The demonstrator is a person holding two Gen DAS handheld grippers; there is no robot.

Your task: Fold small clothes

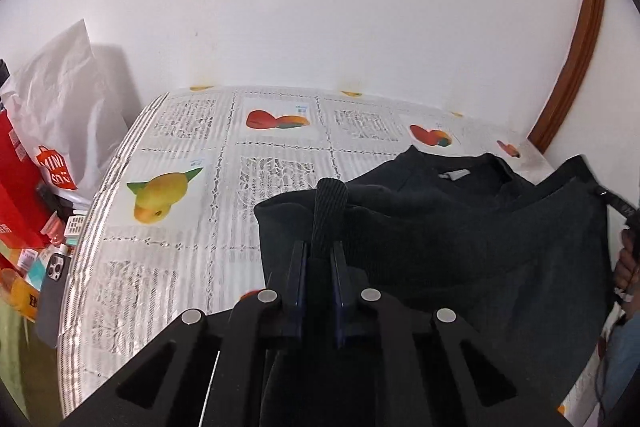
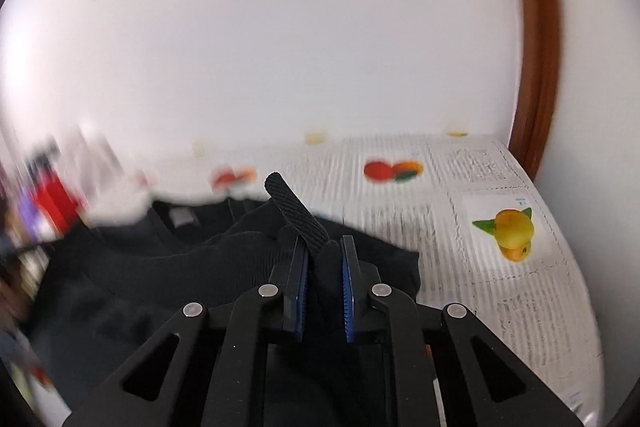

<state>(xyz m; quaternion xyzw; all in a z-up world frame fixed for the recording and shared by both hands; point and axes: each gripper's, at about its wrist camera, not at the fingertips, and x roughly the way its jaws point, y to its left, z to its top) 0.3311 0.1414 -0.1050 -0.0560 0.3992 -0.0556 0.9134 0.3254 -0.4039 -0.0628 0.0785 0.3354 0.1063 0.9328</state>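
Note:
A dark, nearly black small garment (image 1: 460, 227) lies partly lifted on the fruit-print tablecloth (image 1: 192, 131). Its collar with a white label (image 1: 454, 174) faces the wall. My left gripper (image 1: 319, 247) is shut on a ribbed edge of the garment (image 1: 330, 203), which sticks up between the fingers. In the right wrist view my right gripper (image 2: 324, 243) is shut on another ribbed edge (image 2: 296, 211) of the same garment (image 2: 160, 267). The cloth hangs slack between both grips.
The table (image 2: 500, 267) stands against a white wall. A brown wooden frame (image 1: 580, 67) runs up at the right. Left of the table are a white Miniso bag (image 1: 56, 131), a red box (image 1: 16, 179), a phone (image 1: 52, 291) and small items.

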